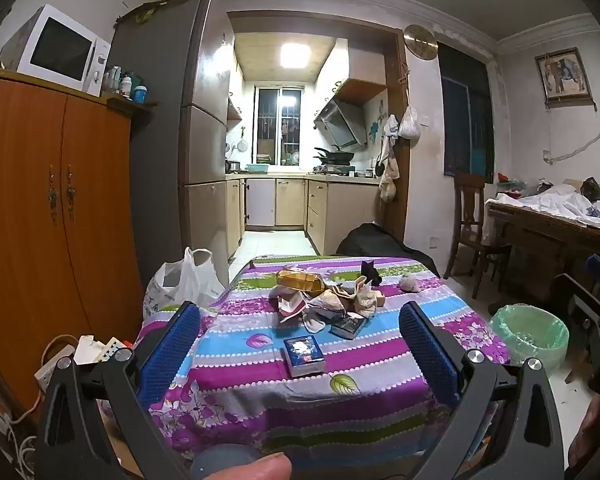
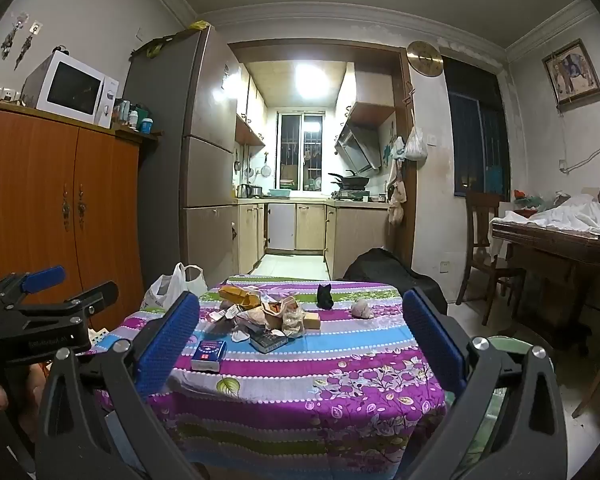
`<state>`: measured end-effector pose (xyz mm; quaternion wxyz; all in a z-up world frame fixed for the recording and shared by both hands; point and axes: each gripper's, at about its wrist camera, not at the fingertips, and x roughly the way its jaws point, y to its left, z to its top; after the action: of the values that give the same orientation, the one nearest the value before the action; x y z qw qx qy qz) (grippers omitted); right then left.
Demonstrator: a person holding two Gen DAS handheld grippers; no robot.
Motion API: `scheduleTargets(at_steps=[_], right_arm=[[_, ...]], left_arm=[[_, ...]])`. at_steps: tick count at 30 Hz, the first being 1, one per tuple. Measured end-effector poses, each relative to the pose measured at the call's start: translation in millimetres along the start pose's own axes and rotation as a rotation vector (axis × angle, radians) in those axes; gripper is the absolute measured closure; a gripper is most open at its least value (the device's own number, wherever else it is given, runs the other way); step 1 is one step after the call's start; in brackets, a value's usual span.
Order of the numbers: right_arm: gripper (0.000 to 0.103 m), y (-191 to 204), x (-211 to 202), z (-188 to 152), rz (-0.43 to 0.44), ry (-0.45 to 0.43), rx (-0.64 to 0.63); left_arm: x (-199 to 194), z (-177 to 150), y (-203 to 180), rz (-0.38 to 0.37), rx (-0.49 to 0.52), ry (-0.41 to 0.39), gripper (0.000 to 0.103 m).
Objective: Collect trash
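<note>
table (image 1: 260,384) w/ striped cloth, lower ctr | green-lined bin (image 1: 534,330) lower right on floor | trash pile (image 1: 324,296) mid-table, ctr frame | my L claw (image 1: 300,344) + R claw (image 2: 302,344) both wide open, holding nothing

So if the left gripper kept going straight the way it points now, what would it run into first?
Probably the small blue rectangular box near the edge of the table's striped floral cloth, centred between the open left gripper; depth is uncertain.
</note>
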<state>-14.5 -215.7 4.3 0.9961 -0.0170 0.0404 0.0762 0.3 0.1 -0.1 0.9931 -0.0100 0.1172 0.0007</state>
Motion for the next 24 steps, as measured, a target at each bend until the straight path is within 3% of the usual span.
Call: scheduleTargets(at_steps=[24], right_arm=[[0.005, -1.9, 4.7, -3.8, 0.006, 0.021, 0.009]], left_arm=[[12.0, -6.0, 1.1, -0.017, 0.012, 0.038, 0.004]])
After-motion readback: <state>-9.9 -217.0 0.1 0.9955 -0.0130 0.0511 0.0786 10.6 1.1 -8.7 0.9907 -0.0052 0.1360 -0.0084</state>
